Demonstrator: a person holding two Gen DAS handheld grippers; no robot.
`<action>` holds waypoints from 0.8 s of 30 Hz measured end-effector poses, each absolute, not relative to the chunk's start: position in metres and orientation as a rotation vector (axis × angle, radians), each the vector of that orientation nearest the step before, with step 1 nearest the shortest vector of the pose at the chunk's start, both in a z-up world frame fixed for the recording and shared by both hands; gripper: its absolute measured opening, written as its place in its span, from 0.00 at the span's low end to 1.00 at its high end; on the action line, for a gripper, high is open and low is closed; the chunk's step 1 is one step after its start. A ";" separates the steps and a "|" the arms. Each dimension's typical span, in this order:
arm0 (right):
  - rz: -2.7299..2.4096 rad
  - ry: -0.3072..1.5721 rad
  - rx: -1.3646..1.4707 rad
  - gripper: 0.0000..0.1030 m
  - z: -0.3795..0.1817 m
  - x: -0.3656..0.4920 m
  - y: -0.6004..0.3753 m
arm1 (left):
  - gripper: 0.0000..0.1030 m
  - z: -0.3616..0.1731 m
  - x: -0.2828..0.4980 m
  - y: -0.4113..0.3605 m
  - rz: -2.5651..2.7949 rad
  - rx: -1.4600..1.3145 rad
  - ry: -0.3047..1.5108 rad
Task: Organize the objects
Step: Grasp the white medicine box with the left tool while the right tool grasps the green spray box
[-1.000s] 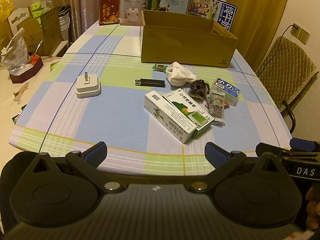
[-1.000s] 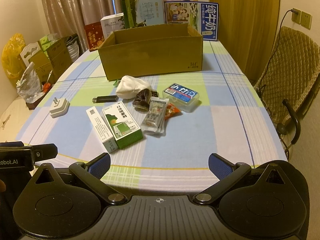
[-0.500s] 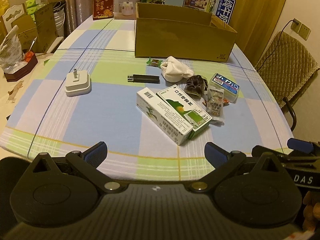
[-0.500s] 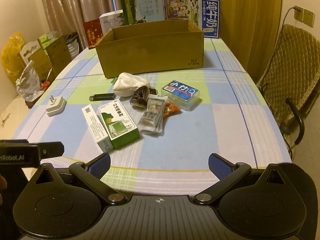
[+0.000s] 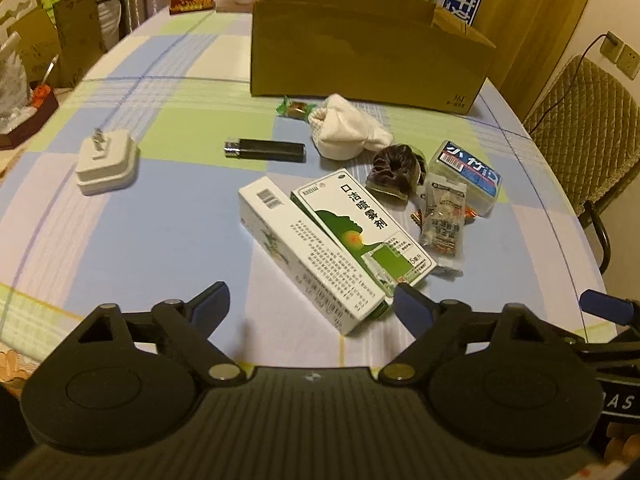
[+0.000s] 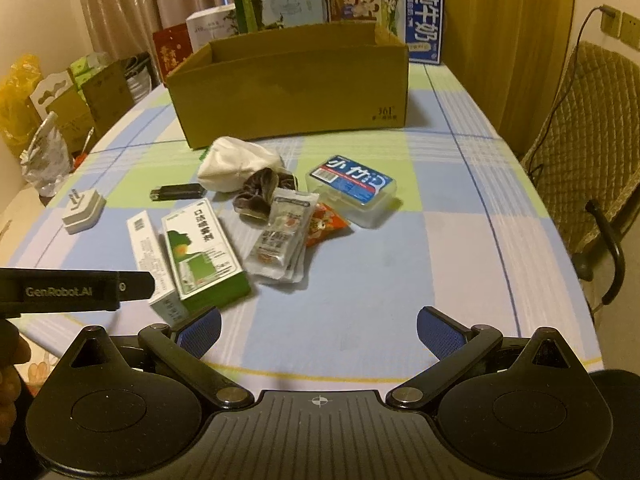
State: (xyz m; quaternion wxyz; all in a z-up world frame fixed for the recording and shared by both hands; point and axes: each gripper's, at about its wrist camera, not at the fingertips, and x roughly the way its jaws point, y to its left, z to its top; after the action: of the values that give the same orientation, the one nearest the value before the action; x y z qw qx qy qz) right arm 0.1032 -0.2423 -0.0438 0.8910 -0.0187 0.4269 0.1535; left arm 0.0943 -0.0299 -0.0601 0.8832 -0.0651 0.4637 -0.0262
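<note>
Since both the left hand-held gripper (image 5: 308, 300) and the right hand-held gripper (image 6: 319, 326) hang released and empty near the green-and-white cardboard medicine box (image 5: 362, 227) lying flat on the checked surface (image 5: 160, 220), the left should straddle its narrow sides squarely before carrying it to the open brown cardboard carton (image 5: 368, 44).

dim, warm yellowish indoor light (fisheye-bent edges), slightly soft focus.

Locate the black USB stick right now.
In the left wrist view the black USB stick lies flat on the checked tablecloth, between the white plug adapter to its left and the white cloth bundle to its right.
</note>
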 end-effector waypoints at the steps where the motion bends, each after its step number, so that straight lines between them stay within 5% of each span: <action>1: 0.321 0.892 -0.033 0.98 -0.046 0.107 -0.243 | 0.79 -0.063 0.098 -0.031 -0.057 -0.141 0.968; 11: 0.407 0.894 -0.053 0.98 -0.057 0.118 -0.226 | 0.65 -0.078 0.110 -0.014 -0.019 -0.137 0.991; 17: 0.544 0.848 -0.115 0.98 -0.059 0.119 -0.196 | 0.41 -0.078 0.110 0.014 0.025 -0.099 0.991; 20: 0.605 0.829 -0.160 0.84 -0.063 0.124 -0.178 | 0.39 -0.077 0.112 0.020 0.013 -0.092 0.983; 24: 0.660 0.826 -0.222 0.79 -0.069 0.134 -0.155 | 0.32 -0.078 0.116 0.027 -0.012 -0.090 0.986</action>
State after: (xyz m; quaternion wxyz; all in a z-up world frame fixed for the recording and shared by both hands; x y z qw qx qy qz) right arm 0.1344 -0.1552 -0.0693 0.8577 -0.1055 0.3933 0.3140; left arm 0.1160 0.0269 -0.0783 0.8799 -0.0431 0.4731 -0.0056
